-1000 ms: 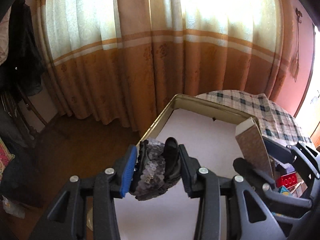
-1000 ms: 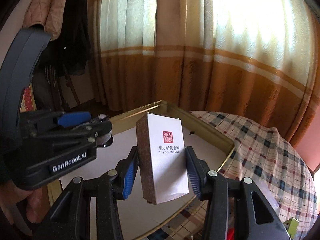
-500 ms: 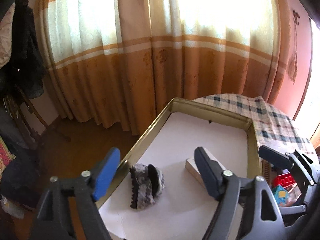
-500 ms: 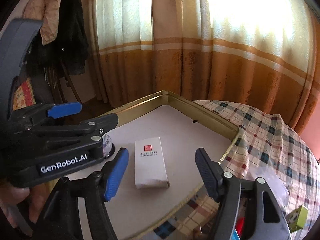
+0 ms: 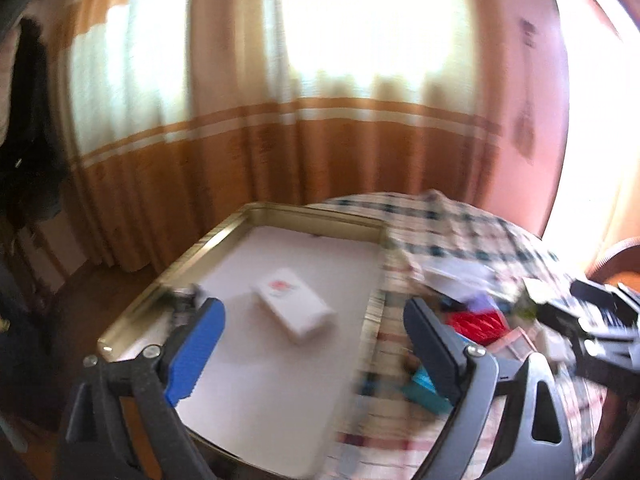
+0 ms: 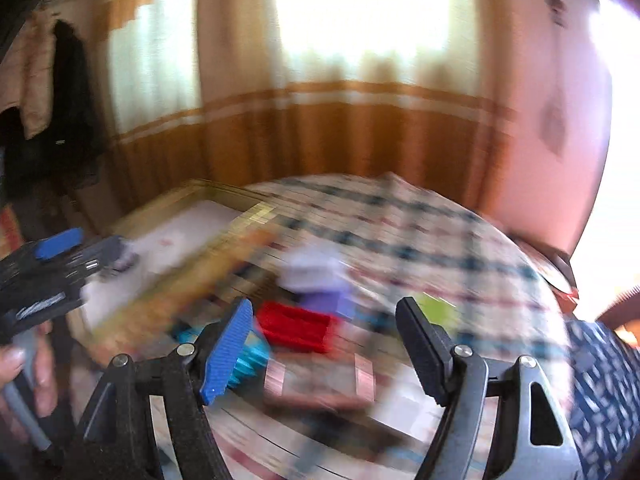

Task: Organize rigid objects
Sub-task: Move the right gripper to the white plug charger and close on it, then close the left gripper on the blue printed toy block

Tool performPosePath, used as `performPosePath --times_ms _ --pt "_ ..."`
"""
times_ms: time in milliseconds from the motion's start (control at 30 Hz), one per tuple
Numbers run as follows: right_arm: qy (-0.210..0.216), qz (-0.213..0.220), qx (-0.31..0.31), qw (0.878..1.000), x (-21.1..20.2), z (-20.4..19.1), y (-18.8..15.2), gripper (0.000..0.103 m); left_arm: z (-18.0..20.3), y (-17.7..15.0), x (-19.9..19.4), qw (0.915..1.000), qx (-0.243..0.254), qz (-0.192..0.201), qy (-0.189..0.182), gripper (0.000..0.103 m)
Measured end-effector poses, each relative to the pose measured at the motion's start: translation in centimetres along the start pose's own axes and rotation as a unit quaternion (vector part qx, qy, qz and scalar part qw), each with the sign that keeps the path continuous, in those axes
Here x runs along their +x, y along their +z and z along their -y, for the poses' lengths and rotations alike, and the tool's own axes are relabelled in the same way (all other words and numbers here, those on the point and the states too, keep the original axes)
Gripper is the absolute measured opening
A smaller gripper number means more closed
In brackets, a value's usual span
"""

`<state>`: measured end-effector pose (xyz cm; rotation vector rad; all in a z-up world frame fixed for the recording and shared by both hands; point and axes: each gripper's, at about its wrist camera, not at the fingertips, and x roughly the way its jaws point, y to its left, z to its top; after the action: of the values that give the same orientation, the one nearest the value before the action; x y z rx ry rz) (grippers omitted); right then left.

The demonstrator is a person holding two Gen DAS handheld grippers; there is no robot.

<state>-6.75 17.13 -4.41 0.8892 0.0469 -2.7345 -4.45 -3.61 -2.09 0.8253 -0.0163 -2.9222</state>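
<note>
Both tools are empty, jaws wide and still spreading. Left tool [image 5: 314, 346] hovers over the gold-rimmed tray [image 5: 200, 244], where the white box [image 5: 294, 306] lies flat on the pale liner, clear of both pads. Right tool [image 6: 324, 344] hangs above the checked bench cloth [image 6: 420, 224], over a blurred red block [image 6: 298, 326], touching nothing.

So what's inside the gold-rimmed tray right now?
In the gold-rimmed tray: a white box with a red mark lying flat, and a small greyish object partly hidden behind the left gripper, too blurred to identify.
</note>
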Motion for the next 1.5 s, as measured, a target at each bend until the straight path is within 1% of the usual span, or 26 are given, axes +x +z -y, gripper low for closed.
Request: performPosePath --times_ms 100,200,300,400,500,567,633,667,733,800,900,933,1000,1033,1100,1167,1233,1267,1300,1400,1500 --pt "-0.028 -0.017 0.026 0.999 0.2 2.3 -0.7 0.076 3.2 -0.7 -0.1 0.9986 0.042 -0.003 -0.031 0.092" --pt "-0.039 -0.029 0.04 0.998 0.5 3.3 -1.2 0.076 5.5 -1.1 0.1 0.9967 0.067 -0.009 -0.045 0.092" --pt "-0.052 -0.044 0.049 0.996 1.2 3.9 -1.8 0.076 6.7 -1.5 0.7 0.9946 0.085 -0.021 -0.056 0.092" --pt "-0.055 -0.066 0.051 0.995 1.9 4.0 -2.5 0.076 7.1 -2.1 1.7 0.9928 0.089 -0.042 -0.068 0.091" --pt "-0.057 -0.071 0.047 0.995 2.3 3.9 -2.9 0.076 7.6 -2.5 2.4 0.9905 0.091 -0.061 -0.083 0.09" --pt "-0.05 -0.081 0.045 0.994 2.7 3.9 -3.2 0.076 7.7 -2.5 2.5 0.9895 0.09 -0.064 -0.093 0.09" --pt "-0.052 -0.077 0.042 0.995 2.4 3.8 -3.1 0.076 8.0 -2.7 2.4 0.9883 0.094 -0.064 -0.102 0.09" --pt "-0.054 -0.08 0.035 0.995 2.5 3.7 -3.2 0.074 8.2 -2.7 2.6 0.9873 0.098 -0.067 -0.106 0.09" --pt "-0.047 -0.093 0.033 0.994 2.8 3.6 -3.3 0.06 8.5 -2.8 2.6 0.9859 0.104 -0.072 -0.11 0.088" --pt "-0.048 -0.099 0.036 0.993 2.9 3.8 -3.4 0.056 8.7 -2.9 2.9 0.9836 0.107 -0.081 -0.121 0.088" --pt "-0.043 -0.112 0.031 0.992 3.3 3.7 -3.5 0.043 8.5 -3.0 3.5 0.9807 0.101 -0.099 -0.135 0.081" --pt "-0.042 -0.115 0.032 0.992 3.4 3.7 -3.6 0.042 8.4 -3.0 3.8 0.9791 0.097 -0.105 -0.144 0.08" --pt "-0.031 -0.121 0.035 0.992 3.6 3.9 -3.6 0.041 8.0 -2.9 4.3 0.9776 0.084 -0.119 -0.152 0.079" --pt "-0.03 -0.121 0.036 0.992 3.7 3.9 -3.6 0.041 7.9 -2.9 4.5 0.977 0.081 -0.122 -0.155 0.075" --pt "-0.026 -0.121 0.032 0.992 3.7 3.7 -3.5 0.041 7.7 -3.0 4.9 0.9753 0.073 -0.131 -0.162 0.073" --pt "-0.021 -0.121 0.021 0.992 3.8 3.4 -3.5 0.041 7.7 -3.1 5.2 0.9743 0.071 -0.137 -0.164 0.063" --pt "-0.021 -0.12 0.018 0.992 3.8 3.2 -3.4 0.041 7.8 -3.2 5.4 0.9728 0.074 -0.144 -0.166 0.058" --pt "-0.018 -0.12 0.018 0.992 3.8 3.2 -3.4 0.041 7.9 -3.2 5.5 0.9718 0.076 -0.148 -0.167 0.052" --pt "-0.017 -0.12 0.019 0.993 3.8 3.2 -3.4 0.041 8.1 -3.3 5.6 0.9709 0.079 -0.153 -0.167 0.05" --pt "-0.013 -0.12 0.019 0.993 3.8 3.2 -3.4 0.041 8.4 -3.4 6.2 0.9687 0.084 -0.169 -0.161 0.05" --pt "-0.012 -0.119 0.019 0.993 3.8 3.3 -3.3 0.041 8.1 -3.3 6.6 0.9682 0.073 -0.174 -0.165 0.05"
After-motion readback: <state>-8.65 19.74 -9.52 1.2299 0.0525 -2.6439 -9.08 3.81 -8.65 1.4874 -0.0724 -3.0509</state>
